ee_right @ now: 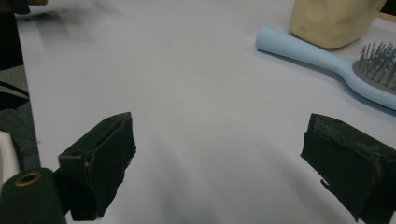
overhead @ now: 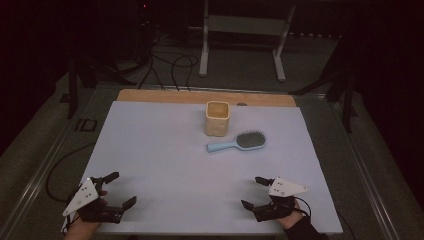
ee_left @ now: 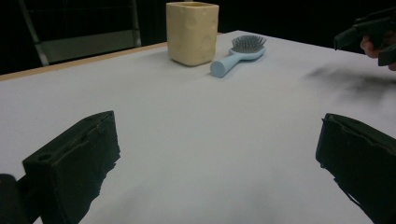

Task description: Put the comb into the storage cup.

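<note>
Both sets of tongs sit low at the near edge of the bench (overhead: pixel 150 150), the left tongs (overhead: pixel 120 189) and the right tongs (overhead: pixel 252 191) each spread wide and gripping nothing, well apart from everything else. The light-blue hairbrush (overhead: pixel 239 142) lies flat right of centre towards the far side, bristles up, handle pointing left, just beside the near face of the yellow cheese-patterned cup (overhead: pixel 217 118) standing upright. The brush looks like the target for the nearer right tongs: best to come in across the slim handle, jaws straddling it squarely, and stay clear of the cup.
</note>
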`<state>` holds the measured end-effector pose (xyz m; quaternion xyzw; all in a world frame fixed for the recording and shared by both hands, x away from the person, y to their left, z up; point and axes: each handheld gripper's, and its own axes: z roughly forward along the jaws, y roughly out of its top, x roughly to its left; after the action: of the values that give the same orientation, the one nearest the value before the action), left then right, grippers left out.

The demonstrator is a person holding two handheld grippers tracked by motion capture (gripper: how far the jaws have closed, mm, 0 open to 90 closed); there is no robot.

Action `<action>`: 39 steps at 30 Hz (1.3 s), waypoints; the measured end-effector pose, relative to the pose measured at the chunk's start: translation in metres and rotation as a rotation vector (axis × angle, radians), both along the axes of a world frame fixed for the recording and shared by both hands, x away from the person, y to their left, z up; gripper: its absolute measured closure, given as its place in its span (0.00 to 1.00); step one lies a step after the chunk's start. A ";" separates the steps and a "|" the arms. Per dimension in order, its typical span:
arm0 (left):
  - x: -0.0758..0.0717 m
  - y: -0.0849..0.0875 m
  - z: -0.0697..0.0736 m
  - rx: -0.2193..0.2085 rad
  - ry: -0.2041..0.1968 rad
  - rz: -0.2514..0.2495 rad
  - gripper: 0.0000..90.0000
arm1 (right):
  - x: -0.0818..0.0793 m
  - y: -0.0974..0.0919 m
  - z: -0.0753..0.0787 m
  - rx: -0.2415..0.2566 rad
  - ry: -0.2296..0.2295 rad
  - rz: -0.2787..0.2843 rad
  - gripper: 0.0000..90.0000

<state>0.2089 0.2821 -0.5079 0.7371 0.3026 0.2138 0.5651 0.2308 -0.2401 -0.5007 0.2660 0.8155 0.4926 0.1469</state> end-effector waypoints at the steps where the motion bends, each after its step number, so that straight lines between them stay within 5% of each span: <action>1: 0.000 0.000 0.000 -0.001 -0.001 -0.001 0.00 | 0.000 0.000 0.001 0.001 -0.002 0.002 0.10; 13: -0.001 -0.002 0.001 -0.004 0.001 -0.011 0.00 | -0.002 0.006 0.017 -0.027 -0.002 -0.003 0.10; 30: -0.001 -0.003 0.001 -0.015 0.001 -0.015 0.00 | 0.012 0.016 0.067 -0.010 -0.112 0.016 0.10; 39: -0.002 -0.004 0.002 -0.013 -0.003 -0.016 0.00 | 0.025 0.029 0.084 -0.013 -0.128 0.033 0.10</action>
<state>0.2074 0.2785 -0.5059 0.7354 0.2976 0.2084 0.5720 0.2557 -0.2115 -0.4170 0.2197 0.8119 0.5056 0.1923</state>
